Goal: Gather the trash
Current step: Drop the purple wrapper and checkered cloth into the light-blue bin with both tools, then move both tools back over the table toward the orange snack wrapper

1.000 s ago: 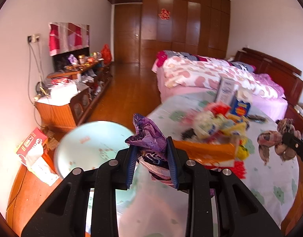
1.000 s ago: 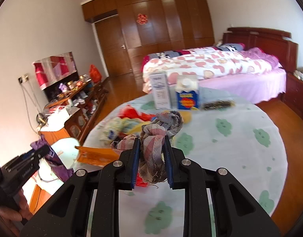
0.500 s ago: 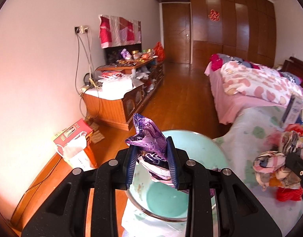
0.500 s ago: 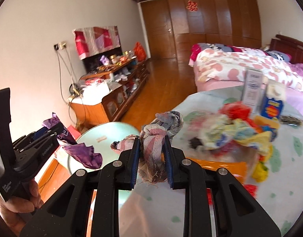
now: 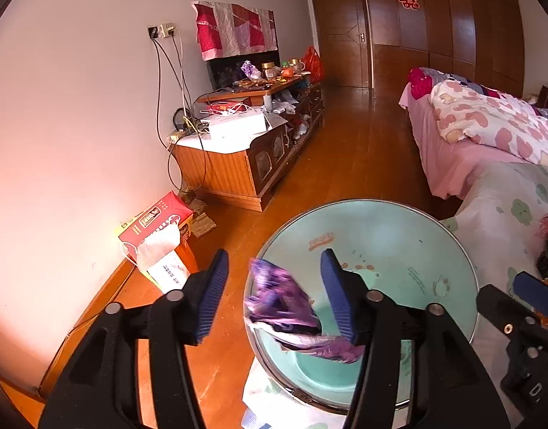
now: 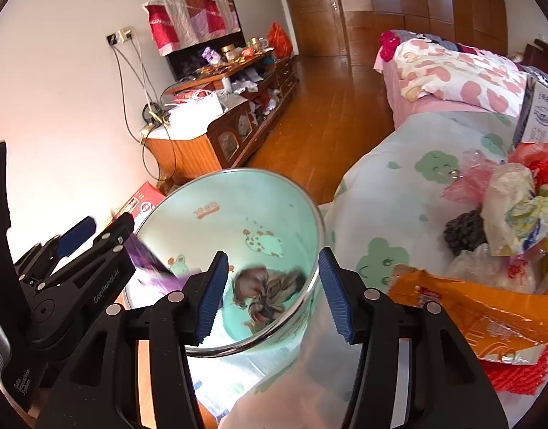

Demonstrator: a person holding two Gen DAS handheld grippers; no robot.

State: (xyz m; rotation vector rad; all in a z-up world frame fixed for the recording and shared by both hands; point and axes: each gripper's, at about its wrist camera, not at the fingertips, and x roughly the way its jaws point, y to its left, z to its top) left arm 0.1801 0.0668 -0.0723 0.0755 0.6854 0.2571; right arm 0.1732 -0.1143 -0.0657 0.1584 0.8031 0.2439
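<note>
A mint-green bin (image 5: 381, 236) with a metal rim stands beside the round table; it also shows in the right wrist view (image 6: 245, 200). My left gripper (image 5: 274, 296) is open above it, and a purple wrapper (image 5: 284, 307) is blurred in mid-air between its fingers, over the bin mouth. My right gripper (image 6: 272, 289) is open over the bin's near rim. A striped cloth wad (image 6: 267, 293) lies inside the bin. The left gripper (image 6: 77, 250) shows at the left of the right wrist view, with the purple wrapper (image 6: 149, 261) by it.
A pile of trash (image 6: 506, 214) and an orange packet (image 6: 470, 314) lie on the table's cloud-print cloth (image 6: 399, 178). A red tissue box (image 5: 156, 225) sits on the wooden floor by the wall. A cluttered cabinet (image 5: 238, 157) and a bed (image 5: 488, 132) stand beyond.
Both grippers swung left from the table to above the bin and opened. The cloth wad dropped into the bin; the purple wrapper has left the left fingers and is falling.
</note>
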